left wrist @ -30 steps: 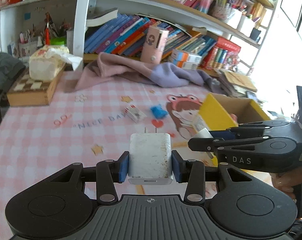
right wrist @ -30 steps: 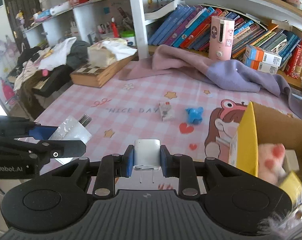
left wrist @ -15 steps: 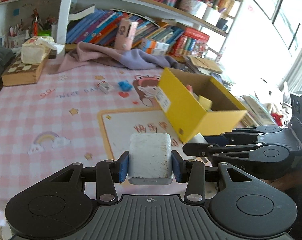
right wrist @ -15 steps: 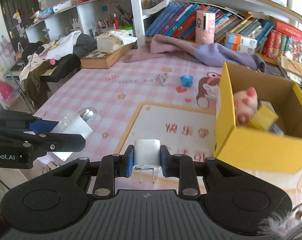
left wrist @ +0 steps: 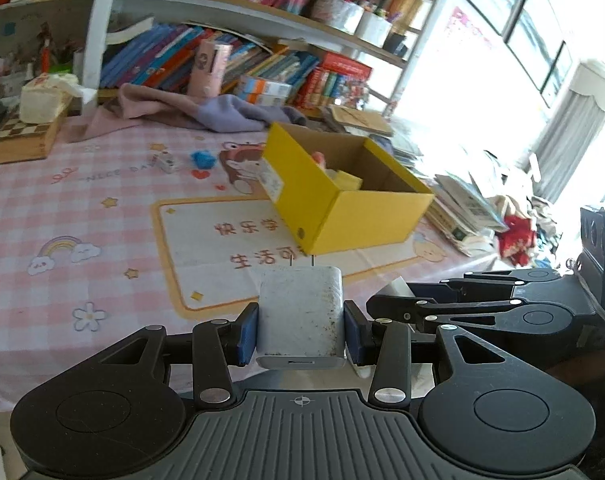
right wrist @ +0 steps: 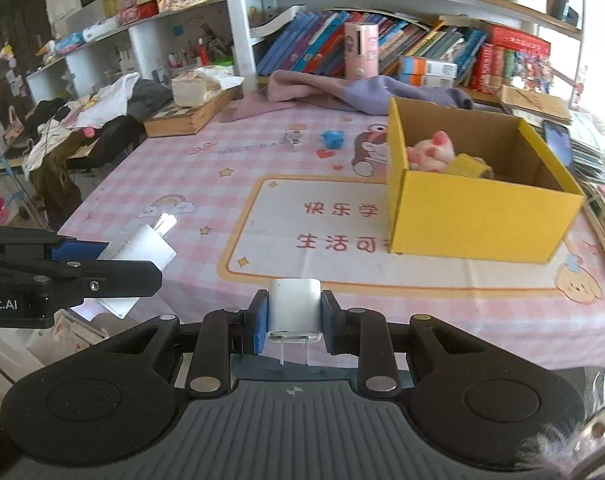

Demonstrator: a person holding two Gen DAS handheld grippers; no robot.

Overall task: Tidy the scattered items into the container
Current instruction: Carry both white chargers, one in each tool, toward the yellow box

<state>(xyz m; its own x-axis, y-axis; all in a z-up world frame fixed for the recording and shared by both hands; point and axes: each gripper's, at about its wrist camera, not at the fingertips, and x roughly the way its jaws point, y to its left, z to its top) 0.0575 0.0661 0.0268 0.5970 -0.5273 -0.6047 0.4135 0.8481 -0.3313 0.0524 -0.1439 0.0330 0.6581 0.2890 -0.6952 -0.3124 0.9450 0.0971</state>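
Observation:
My left gripper (left wrist: 300, 330) is shut on a large white charger plug (left wrist: 300, 312) with its prongs pointing forward; it also shows in the right wrist view (right wrist: 142, 252). My right gripper (right wrist: 294, 320) is shut on a smaller white charger plug (right wrist: 294, 310) with its prongs pointing back at the camera. Both are held above the near table edge. The yellow cardboard box (right wrist: 474, 220) (left wrist: 366, 216) stands ahead on the right and holds a pink plush toy (right wrist: 428, 154) and a yellow item (right wrist: 468, 166). A blue toy (right wrist: 333, 138) and a small white item (right wrist: 294, 140) lie further back.
The table has a pink checked cloth (right wrist: 190, 176). A purple cloth (right wrist: 358, 94), a wooden chessboard box (right wrist: 186, 116) with a tissue pack and bookshelves stand at the back. Stacked books lie to the right of the box (left wrist: 462, 208).
Both grippers have pulled back from the table's middle toward its near edge, still holding their plugs. The yellow box now shows whole and further away.

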